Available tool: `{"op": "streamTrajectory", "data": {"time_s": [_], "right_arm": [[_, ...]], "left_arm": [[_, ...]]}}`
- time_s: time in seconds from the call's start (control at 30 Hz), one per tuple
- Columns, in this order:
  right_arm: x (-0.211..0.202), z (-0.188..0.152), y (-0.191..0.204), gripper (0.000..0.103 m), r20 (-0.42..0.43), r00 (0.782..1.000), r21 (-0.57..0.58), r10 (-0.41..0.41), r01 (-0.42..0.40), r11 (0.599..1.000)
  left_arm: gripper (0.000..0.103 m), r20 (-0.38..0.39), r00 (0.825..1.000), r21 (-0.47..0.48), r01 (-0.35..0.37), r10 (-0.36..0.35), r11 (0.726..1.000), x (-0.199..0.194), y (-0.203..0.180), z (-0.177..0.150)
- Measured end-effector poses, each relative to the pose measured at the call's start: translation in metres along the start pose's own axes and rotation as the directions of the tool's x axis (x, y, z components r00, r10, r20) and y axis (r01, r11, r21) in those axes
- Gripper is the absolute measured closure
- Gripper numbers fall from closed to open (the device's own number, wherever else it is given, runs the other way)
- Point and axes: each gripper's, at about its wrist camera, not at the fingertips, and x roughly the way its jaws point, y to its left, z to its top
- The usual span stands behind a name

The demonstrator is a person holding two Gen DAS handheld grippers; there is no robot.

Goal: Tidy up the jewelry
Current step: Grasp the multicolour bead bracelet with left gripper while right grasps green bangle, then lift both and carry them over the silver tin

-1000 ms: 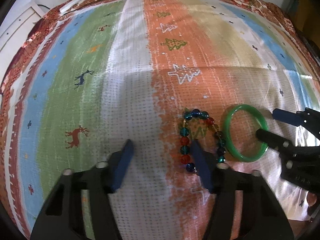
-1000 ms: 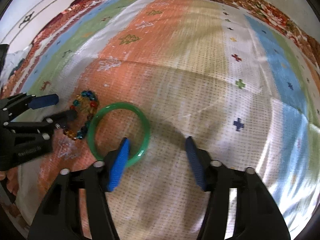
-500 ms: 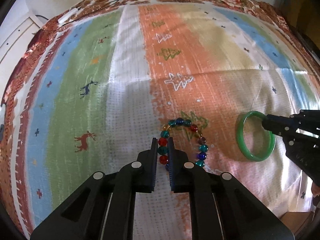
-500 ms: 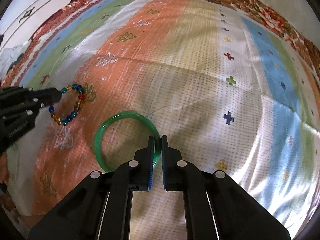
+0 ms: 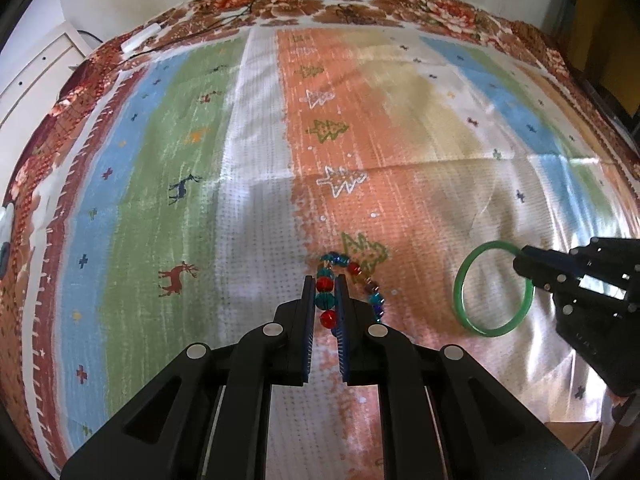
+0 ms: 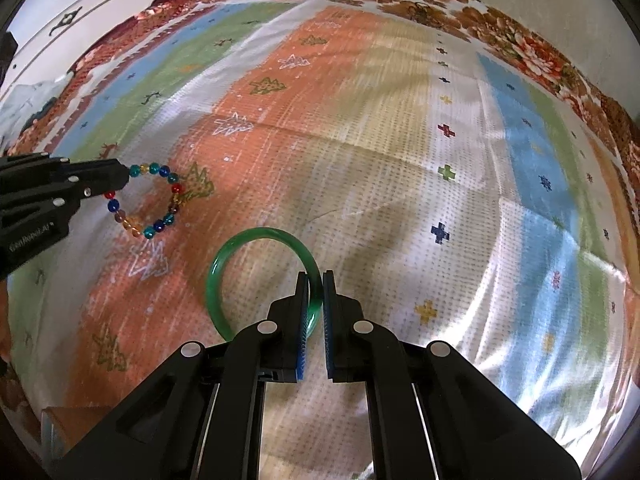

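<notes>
A bracelet of coloured glass beads (image 5: 325,300) hangs from my left gripper (image 5: 325,280), which is shut on its near side. In the right wrist view the bead bracelet (image 6: 172,210) dangles as a loop off the left gripper (image 6: 124,178) at the left edge. A green jade-like bangle (image 6: 228,256) is pinched at its right side by my right gripper (image 6: 315,276), which is shut on it. The left wrist view shows the bangle (image 5: 464,292) held tilted off the cloth by the right gripper (image 5: 524,258). Both pieces sit slightly above a striped patterned cloth (image 5: 248,208).
The cloth (image 6: 400,168) covers a bed-like surface with a floral border (image 5: 360,0) at the far edge. Thin black cables and a white strip (image 5: 142,38) lie at the far left corner. A white cabinet (image 6: 80,12) stands beyond the left side.
Both grippers went from open to shut, the left on the bead bracelet, the right on the green bangle. Both have since risen slightly, lifting the pieces off the cloth.
</notes>
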Motion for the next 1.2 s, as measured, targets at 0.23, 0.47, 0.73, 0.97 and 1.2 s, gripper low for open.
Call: {"op": "streamTrajectory", "data": {"time_s": [0.23, 0.47, 0.73, 0.97, 1.2], "right_arm": [[-0.015, -0.006, -0.003, 0.095, 0.021, 1.0, 0.016, -0.005, 0.005, 1.0], [-0.032, -0.012, -0.001, 0.095, 0.047, 0.999, 0.015, 0.01, -0.01, 1.0], [-0.058, -0.018, -0.003, 0.095, 0.091, 0.996, 0.035, 0.021, -0.024, 0.999], [-0.082, -0.032, -0.002, 0.095, 0.128, 0.991, 0.046, 0.033, -0.039, 0.998], [-0.104, -0.044, 0.0, 0.095, 0.165, 0.985, 0.041, 0.039, -0.047, 0.998]], "left_arm": [[0.094, 0.031, 0.999, -0.017, 0.02, -0.02, 1.0, -0.017, -0.003, -0.002], [0.094, 0.056, 0.998, -0.02, 0.036, -0.035, 0.999, -0.032, -0.009, -0.007], [0.094, 0.09, 0.994, -0.019, 0.06, -0.058, 0.998, -0.053, -0.015, -0.011], [0.094, 0.125, 0.989, -0.013, 0.084, -0.082, 0.996, -0.075, -0.025, -0.019], [0.094, 0.162, 0.982, 0.007, 0.093, -0.093, 0.996, -0.096, -0.039, -0.032]]}}
